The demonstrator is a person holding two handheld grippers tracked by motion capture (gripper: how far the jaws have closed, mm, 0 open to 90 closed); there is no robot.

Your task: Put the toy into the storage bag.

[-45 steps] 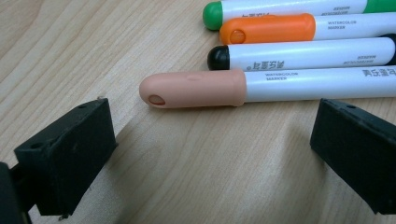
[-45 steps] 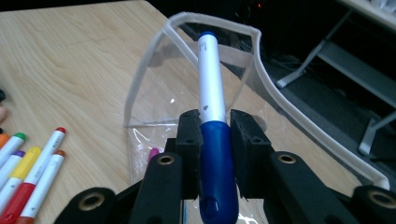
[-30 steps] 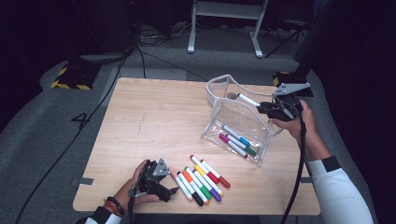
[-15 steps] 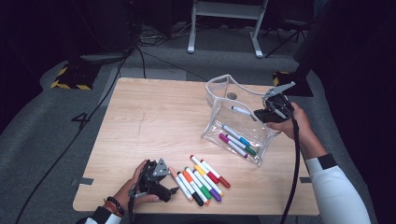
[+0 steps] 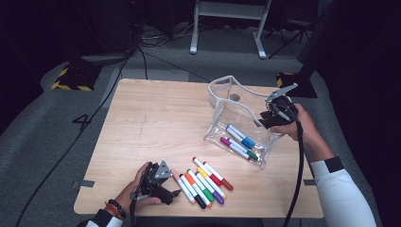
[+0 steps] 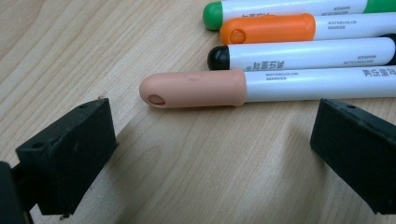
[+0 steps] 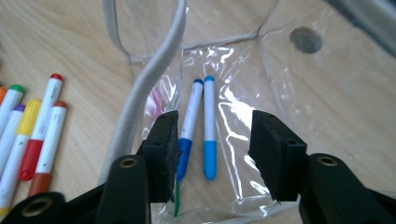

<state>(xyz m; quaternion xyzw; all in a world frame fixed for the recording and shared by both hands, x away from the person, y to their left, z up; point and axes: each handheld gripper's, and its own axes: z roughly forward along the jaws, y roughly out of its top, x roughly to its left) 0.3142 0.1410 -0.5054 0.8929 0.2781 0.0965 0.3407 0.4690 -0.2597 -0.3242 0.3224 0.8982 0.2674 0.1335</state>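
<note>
A clear plastic pouch (image 5: 235,118) stands open at the table's right. Inside it lie two blue-capped markers (image 7: 209,133) and pink and green ones. My right gripper (image 5: 276,112) is at the pouch's right edge. In the right gripper view it (image 7: 215,136) is open above the pouch mouth, with nothing between its jaws. A row of several markers (image 5: 203,182) lies near the front edge. My left gripper (image 5: 158,182) rests on the table just left of that row. In the left gripper view it (image 6: 212,140) is open wide, with a peach-capped marker (image 6: 196,88) lying just ahead.
Beyond the peach one lie black-capped (image 6: 299,53), orange-capped (image 6: 268,28) and green-capped (image 6: 280,7) markers, side by side. The wooden table (image 5: 156,118) is bare at its left and middle. Cables and a metal stand (image 5: 227,23) are on the floor behind.
The right gripper has shifted slightly left and down at the pouch. The white marker seen at its jaws earlier is no longer there. The left gripper has stayed put.
</note>
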